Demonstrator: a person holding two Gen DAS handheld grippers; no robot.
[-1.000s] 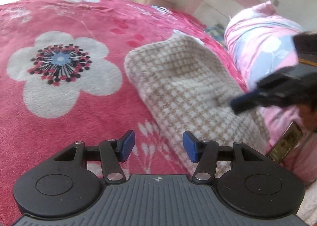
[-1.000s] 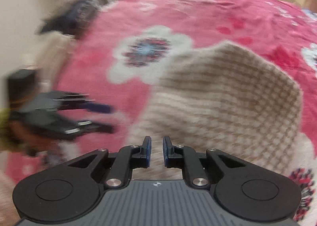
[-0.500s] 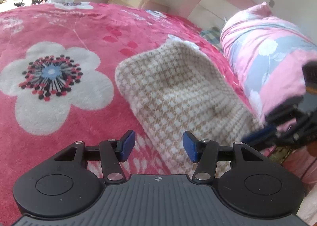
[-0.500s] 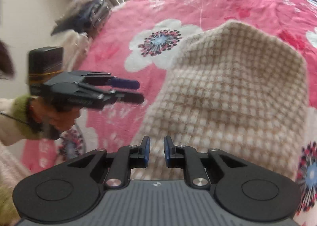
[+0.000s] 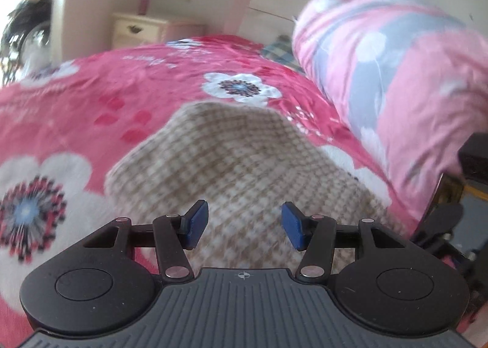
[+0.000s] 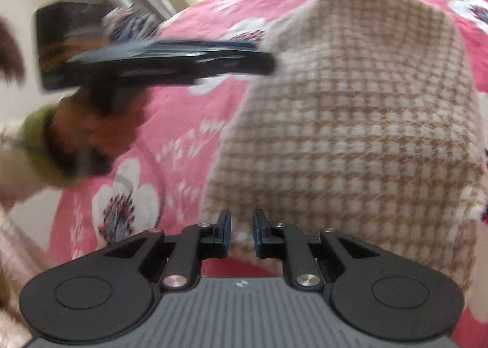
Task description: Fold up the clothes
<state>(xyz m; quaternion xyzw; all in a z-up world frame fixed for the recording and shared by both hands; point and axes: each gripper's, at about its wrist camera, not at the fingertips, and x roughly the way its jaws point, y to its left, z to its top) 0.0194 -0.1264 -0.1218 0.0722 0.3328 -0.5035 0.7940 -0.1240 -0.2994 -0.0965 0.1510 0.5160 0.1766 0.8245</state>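
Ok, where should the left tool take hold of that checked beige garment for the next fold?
Probably the near hem of the checked garment, at its left corner. It lies flat on the pink flowered blanket, so only edges give purchase. Bring the left tool, which is open and empty, in low from the near side and slide one finger under the edge.

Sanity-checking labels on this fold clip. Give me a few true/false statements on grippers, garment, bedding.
1. The checked garment lies on the pink floral blanket. True.
2. The left gripper is clamped on the garment. False: its jaws stand apart with nothing pinched.
3. The right gripper has a narrow gap between its pads. True.
4. The garment is plain blue. False: beige and white checks.
5. A pink and grey pillow lies beside the garment. True.
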